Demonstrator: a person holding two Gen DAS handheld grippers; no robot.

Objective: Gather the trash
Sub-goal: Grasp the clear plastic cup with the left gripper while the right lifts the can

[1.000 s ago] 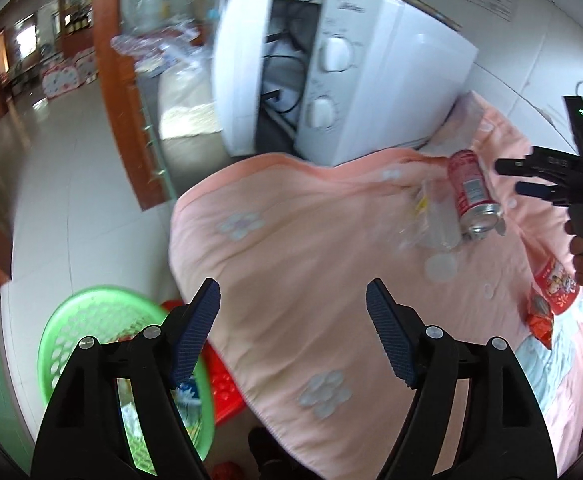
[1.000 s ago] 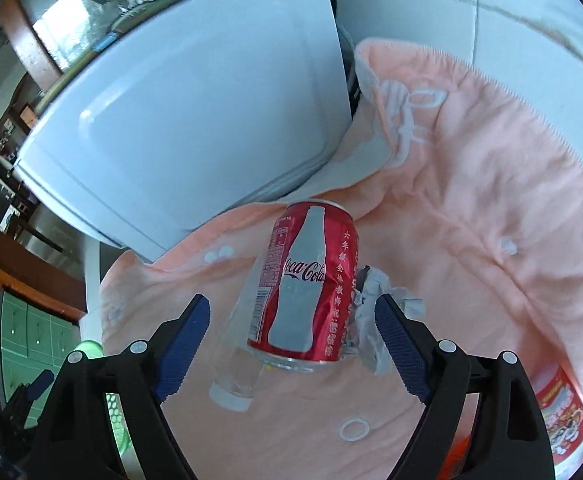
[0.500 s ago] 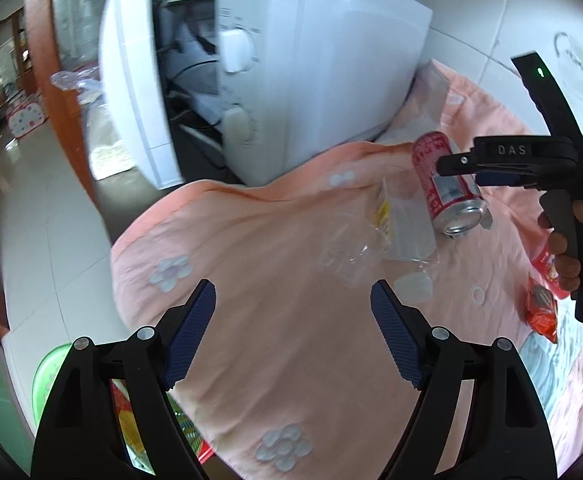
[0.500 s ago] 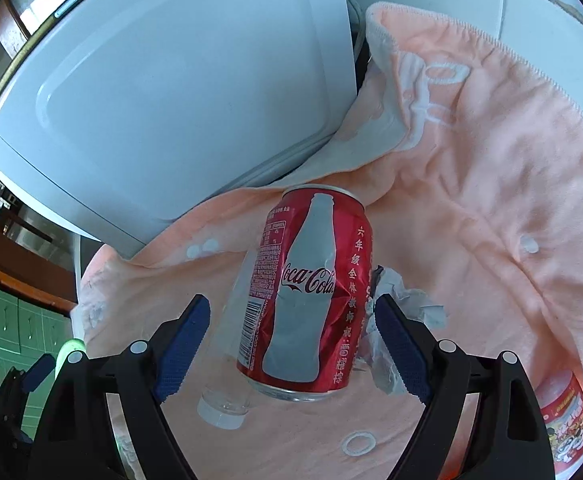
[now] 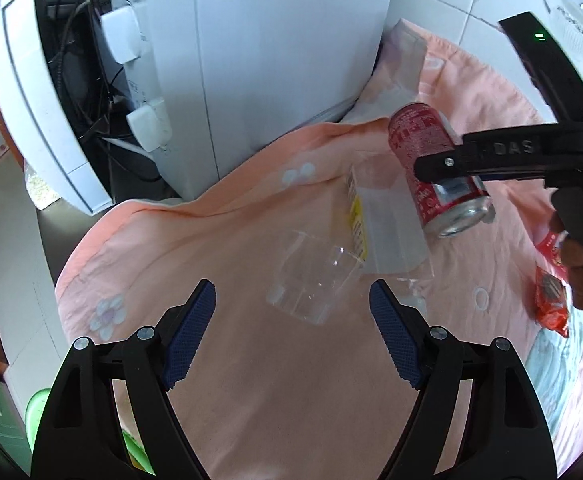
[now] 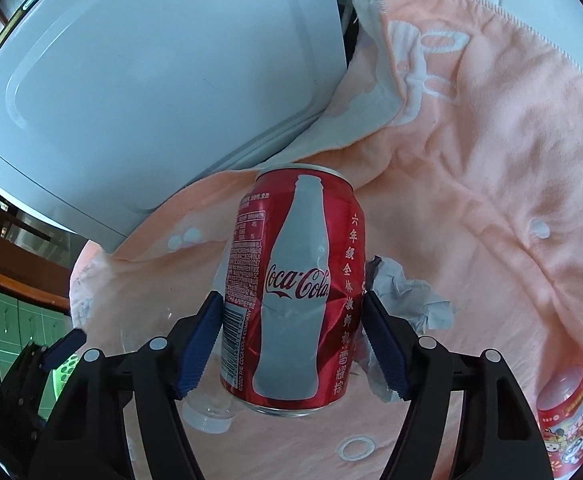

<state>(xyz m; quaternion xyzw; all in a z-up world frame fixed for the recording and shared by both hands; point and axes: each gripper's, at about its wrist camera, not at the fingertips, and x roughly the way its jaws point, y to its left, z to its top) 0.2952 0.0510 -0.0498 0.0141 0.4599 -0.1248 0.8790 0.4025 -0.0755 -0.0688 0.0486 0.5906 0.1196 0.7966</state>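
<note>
I am closing my right claw (image 6: 293, 336) on the Coca-Cola can (image 6: 295, 292): its blue pads, spread wide of the can half a second ago, are now pressing both dented sides, so the can is gripped and, in my judgement, ready for lifting. The can is lying on the pink towel (image 6: 471, 184) covering the counter, with crumpled paper (image 6: 411, 300) touching it. I am holding my left claw (image 5: 291, 330) spread and empty, now nearer the clear plastic cup (image 5: 311, 276). The green basket (image 5: 39, 404) is waiting below the counter edge.
</note>
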